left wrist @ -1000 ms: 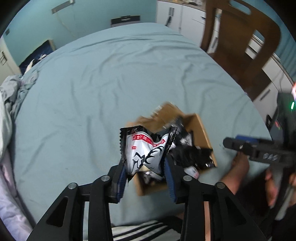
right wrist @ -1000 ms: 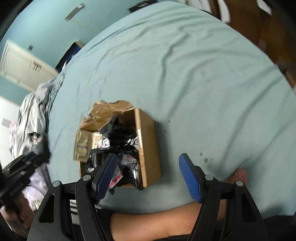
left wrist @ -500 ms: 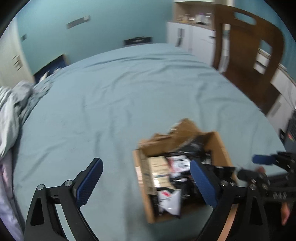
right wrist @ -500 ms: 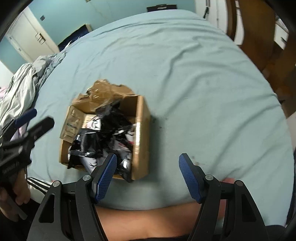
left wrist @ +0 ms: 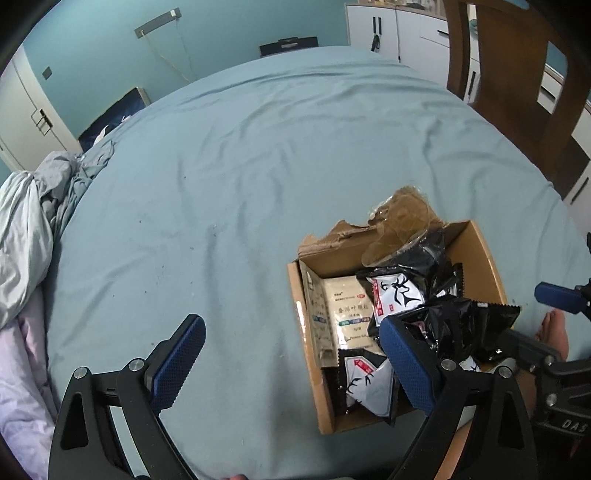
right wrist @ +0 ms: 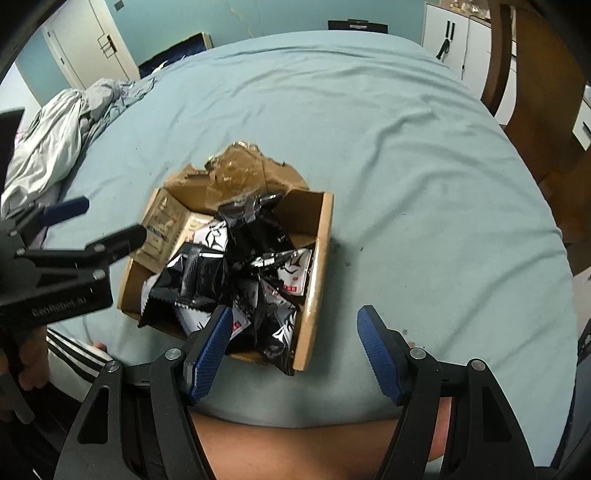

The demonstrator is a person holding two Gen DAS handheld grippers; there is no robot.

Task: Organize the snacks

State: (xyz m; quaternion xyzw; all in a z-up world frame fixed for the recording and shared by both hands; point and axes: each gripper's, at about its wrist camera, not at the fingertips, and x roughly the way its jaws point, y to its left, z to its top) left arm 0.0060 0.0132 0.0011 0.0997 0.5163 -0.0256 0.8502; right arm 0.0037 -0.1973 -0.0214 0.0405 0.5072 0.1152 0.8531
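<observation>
An open cardboard box [left wrist: 484,254] [right wrist: 320,258] sits on the blue-green bed sheet [left wrist: 240,192]. It holds several black-and-white snack packets [left wrist: 397,295] [right wrist: 207,277] and beige sachets [left wrist: 349,314] [right wrist: 160,229]. My left gripper [left wrist: 291,365] is open and empty, low over the sheet, with its right finger at the box's near left corner. My right gripper [right wrist: 295,354] is open and empty at the box's near right corner. The left gripper also shows in the right wrist view [right wrist: 92,232], left of the box.
A torn brown flap [right wrist: 240,173] sticks up at the box's far side. Crumpled grey bedding [left wrist: 33,221] lies at the left. A wooden chair [left wrist: 517,85] and white cabinets [left wrist: 399,33] stand at the right. A bare knee [right wrist: 314,446] is under the right gripper.
One second ago my left gripper was shut on a black-and-white packet over the box. It has opened, the packet is out of it, and the gripper has shifted left. The right gripper stayed open.
</observation>
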